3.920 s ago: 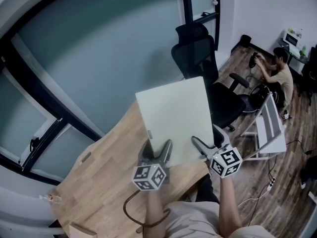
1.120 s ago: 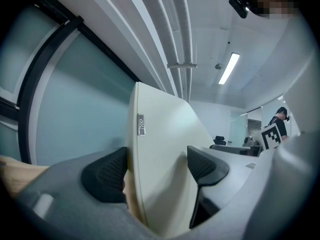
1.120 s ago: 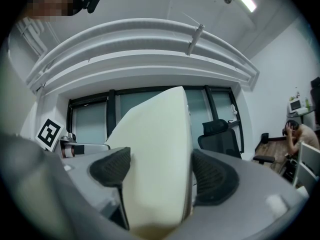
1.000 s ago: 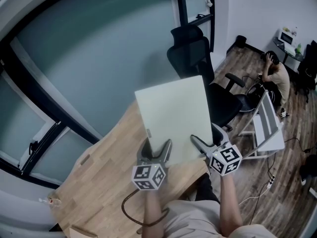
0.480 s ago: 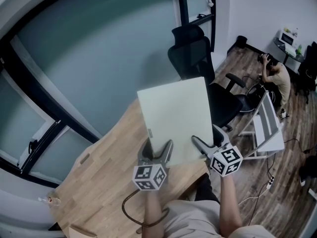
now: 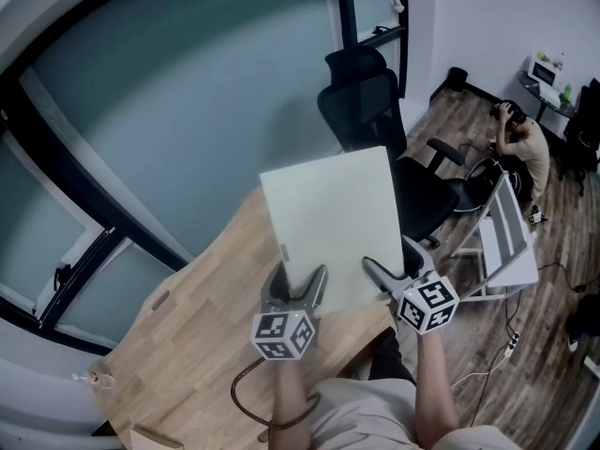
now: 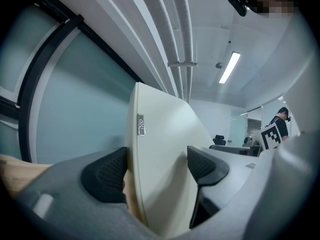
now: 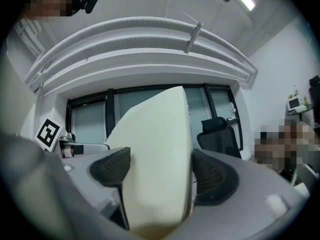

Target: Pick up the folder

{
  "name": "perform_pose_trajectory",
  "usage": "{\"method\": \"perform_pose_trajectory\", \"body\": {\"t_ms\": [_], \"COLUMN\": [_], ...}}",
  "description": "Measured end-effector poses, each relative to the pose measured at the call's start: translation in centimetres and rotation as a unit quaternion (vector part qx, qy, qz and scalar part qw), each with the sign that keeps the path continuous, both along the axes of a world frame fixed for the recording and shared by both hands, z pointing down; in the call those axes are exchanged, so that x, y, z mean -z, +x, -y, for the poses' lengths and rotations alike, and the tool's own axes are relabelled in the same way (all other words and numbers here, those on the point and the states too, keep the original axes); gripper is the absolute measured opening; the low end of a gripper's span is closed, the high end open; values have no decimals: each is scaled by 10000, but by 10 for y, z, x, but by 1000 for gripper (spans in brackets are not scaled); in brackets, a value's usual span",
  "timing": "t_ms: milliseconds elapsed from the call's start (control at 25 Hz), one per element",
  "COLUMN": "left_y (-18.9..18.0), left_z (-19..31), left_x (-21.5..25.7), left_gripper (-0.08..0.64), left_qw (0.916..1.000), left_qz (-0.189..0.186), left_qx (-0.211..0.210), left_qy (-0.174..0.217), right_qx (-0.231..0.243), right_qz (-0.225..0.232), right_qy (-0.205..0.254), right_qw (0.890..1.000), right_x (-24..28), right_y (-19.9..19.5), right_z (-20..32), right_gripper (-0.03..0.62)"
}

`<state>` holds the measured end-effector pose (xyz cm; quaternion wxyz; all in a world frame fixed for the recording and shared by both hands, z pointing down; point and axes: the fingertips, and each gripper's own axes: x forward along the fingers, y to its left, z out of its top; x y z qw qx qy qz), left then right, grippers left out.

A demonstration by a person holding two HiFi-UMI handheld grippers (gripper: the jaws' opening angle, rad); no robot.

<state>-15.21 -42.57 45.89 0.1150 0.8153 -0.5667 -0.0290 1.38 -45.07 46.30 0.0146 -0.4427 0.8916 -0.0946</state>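
Wood desk [image 6: 187, 345] under me, office chair [image 6: 370, 101] past it. I hold the folder [image 6: 333, 223] in air above desk edge, near upright. My L gripper [image 7: 157, 171] & R gripper [image 8: 160, 171] both clamp its bottom edge, side by side.

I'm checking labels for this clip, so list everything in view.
folder: one, pale cream, held up in front of the chair
table: one, light wood, lower left
chair: one, black, behind the folder
rack: one, white, on the floor at right
other person: one, far right, on the wood floor
cable: one, dark, over the table's near edge
left gripper: one, grey, fingers shut on the folder
right gripper: one, grey, fingers shut on the folder
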Motion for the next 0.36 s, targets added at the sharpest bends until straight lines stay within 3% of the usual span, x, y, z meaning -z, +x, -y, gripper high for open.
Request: {"method": "perform_pose_trajectory", "body": {"t_ms": [360], "left_y": [0], "left_z": [-1], "left_x": [3], "left_gripper": [362], "left_qw": [10000], "left_qz": [-5], "left_qx": [0], "left_qy": [33], "right_qx": [1], "right_qz": [-20], "right_qy": [26], "right_qw": [10000], "right_x": [3], "right_y": [0], "right_z": [-1], "right_gripper": [385]}}
